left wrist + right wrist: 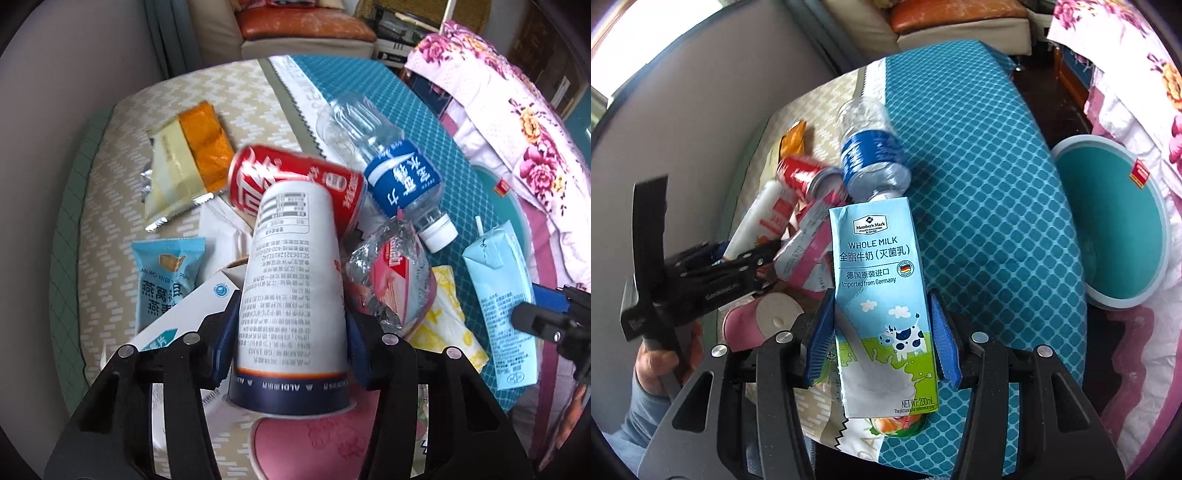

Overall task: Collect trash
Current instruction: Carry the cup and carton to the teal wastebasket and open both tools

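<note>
The left tool (pixel 291 332) held a white cup (pixel 291 288) tight. The right tool (pixel 882 332) held a milk box (pixel 882 310).

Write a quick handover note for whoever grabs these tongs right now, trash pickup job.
Left tongs: shut on the white paper cup, held over the pile.
Right tongs: blue pads at both sides of the milk carton; grip looks closed.
Still on the bed: red can, water bottle, snack wrappers, crumpled plastic wrap.
Teal bin sits to the right; it looks empty from here.
Left: drop both items in, then clear the pile.
</note>
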